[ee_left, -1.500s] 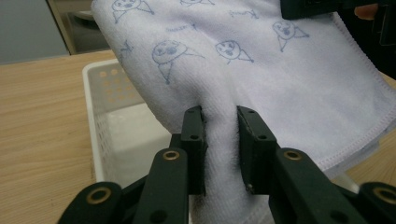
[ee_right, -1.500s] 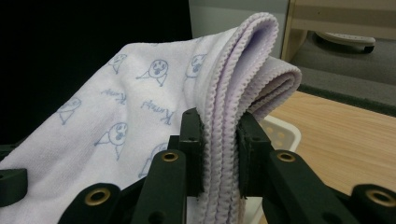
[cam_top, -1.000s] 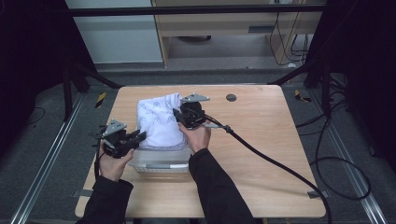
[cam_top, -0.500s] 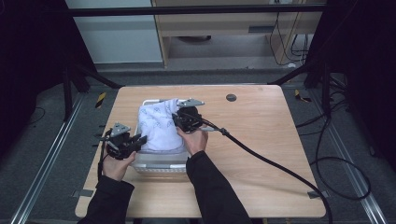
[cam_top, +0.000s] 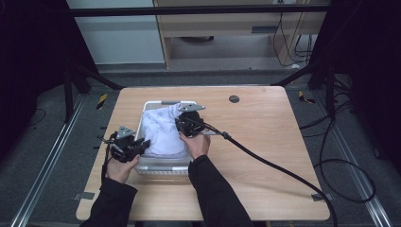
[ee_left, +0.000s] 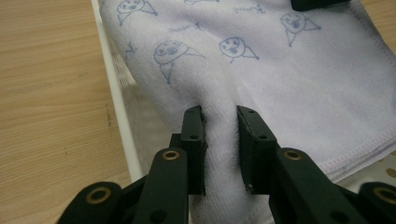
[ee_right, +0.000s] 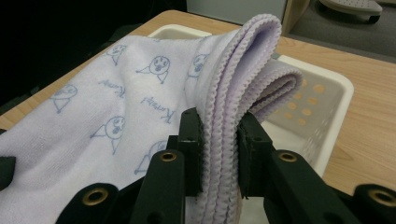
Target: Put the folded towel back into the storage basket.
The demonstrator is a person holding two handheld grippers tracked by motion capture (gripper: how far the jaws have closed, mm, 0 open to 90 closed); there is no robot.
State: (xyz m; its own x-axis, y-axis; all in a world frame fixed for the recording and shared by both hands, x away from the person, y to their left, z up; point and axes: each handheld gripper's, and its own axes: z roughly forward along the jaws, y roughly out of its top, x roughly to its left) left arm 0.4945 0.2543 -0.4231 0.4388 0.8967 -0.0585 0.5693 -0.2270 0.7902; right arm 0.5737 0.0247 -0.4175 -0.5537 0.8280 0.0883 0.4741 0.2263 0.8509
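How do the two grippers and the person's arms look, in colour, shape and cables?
Both the left gripper and the right gripper are black, with two flat jaws on linked bars that have brass-coloured rivets. Each carries a grey three-cornered plate on top. A thick black cable trails from the right one. The person wears dark long sleeves.

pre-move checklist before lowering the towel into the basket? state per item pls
1. Left tongs gripping the towel: ok, a pinched ridge of cloth sits between the jaws.
2. Right tongs gripping: ok, jaws closed on the stacked folded hems.
3. Towel over the white basket: ok, most of it lies above the opening in the high view.
4. Towel edges inside the basket rim: not ok, cloth drapes over the left rim in the left gripper view.
5. Basket floor free under the towel: cannot tell, cloth hides most of it.
6. Cable of the right tongs away from the basket: ok, it trails off across the table.
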